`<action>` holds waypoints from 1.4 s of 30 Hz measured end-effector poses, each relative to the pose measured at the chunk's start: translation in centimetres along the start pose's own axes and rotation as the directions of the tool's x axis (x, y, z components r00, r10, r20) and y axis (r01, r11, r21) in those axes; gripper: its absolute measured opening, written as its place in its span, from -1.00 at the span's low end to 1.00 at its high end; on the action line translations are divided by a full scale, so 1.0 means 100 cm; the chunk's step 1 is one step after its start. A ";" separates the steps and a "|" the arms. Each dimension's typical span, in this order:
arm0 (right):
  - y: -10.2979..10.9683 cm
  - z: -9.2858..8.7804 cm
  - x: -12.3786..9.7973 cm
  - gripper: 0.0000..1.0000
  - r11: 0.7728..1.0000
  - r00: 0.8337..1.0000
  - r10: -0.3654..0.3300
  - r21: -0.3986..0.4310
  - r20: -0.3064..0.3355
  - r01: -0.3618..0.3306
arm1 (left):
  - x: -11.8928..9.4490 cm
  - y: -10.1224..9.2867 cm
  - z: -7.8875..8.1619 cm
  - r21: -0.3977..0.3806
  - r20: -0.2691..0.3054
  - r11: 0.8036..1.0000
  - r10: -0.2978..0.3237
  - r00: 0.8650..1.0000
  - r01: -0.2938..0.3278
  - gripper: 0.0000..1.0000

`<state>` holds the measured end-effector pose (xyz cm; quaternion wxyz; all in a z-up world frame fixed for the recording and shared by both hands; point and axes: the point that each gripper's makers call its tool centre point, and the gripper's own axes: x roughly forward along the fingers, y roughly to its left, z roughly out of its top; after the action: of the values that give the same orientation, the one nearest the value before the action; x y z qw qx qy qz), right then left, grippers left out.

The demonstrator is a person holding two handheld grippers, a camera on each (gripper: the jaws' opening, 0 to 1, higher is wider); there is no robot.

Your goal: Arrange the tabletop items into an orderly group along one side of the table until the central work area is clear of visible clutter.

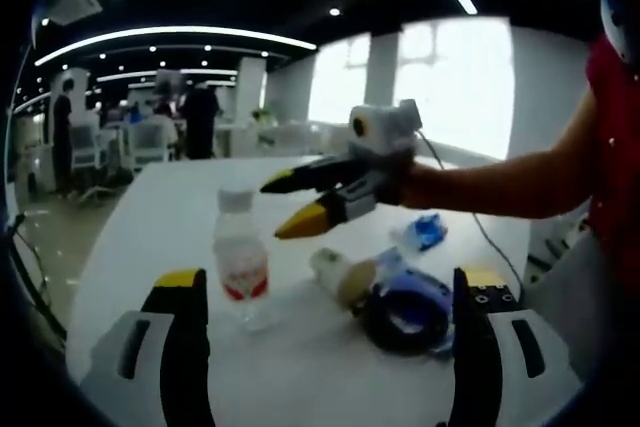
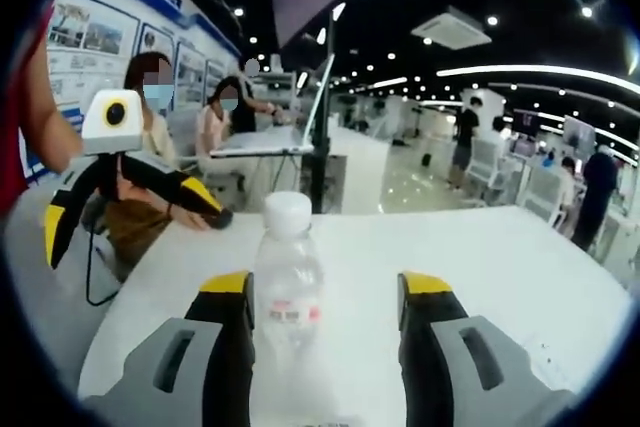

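Clear plastic water bottle, white cap, red label (image 2: 287,287): upright, dead ahead between right gripper (image 2: 325,299)'s wide-open jaws; nearer than left gripper (image 2: 135,197).

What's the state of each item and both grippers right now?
water bottle: upright, capped, between the right gripper's open jaws.
small white bottle: lying on its side.
tape roll: lying flat by the small bottle.
blue packet: flat on table.
right gripper: open, not gripping yet.
left gripper: open, empty.
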<state>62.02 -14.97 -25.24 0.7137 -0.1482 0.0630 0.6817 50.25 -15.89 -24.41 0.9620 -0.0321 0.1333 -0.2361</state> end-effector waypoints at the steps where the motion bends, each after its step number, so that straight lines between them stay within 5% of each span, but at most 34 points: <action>1: 0.000 0.001 -0.004 0.14 1.000 1.000 -0.010 0.000 0.003 0.010 | 0.000 0.000 0.000 0.001 0.001 1.000 -0.001 1.000 0.001 0.98; 20: 0.005 0.014 -0.069 0.09 0.989 0.989 -0.147 0.003 0.014 0.147 | -0.003 -0.022 0.008 0.034 0.004 0.999 -0.036 0.999 0.036 0.98; 32: 0.022 -0.001 -0.108 0.08 0.977 0.977 -0.214 0.016 -0.017 0.214 | -0.005 -0.041 0.015 0.074 0.008 0.995 -0.065 0.998 0.064 0.97; 42: 0.048 -0.031 -0.126 0.07 0.972 0.969 -0.232 0.028 -0.083 0.235 | -0.012 -0.050 0.012 0.094 0.000 0.993 -0.066 0.998 0.065 0.97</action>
<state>56.80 -27.73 -25.09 0.7887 -0.1680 0.0861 0.5851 47.31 -19.76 -22.31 0.9544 0.0083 0.1196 -0.2734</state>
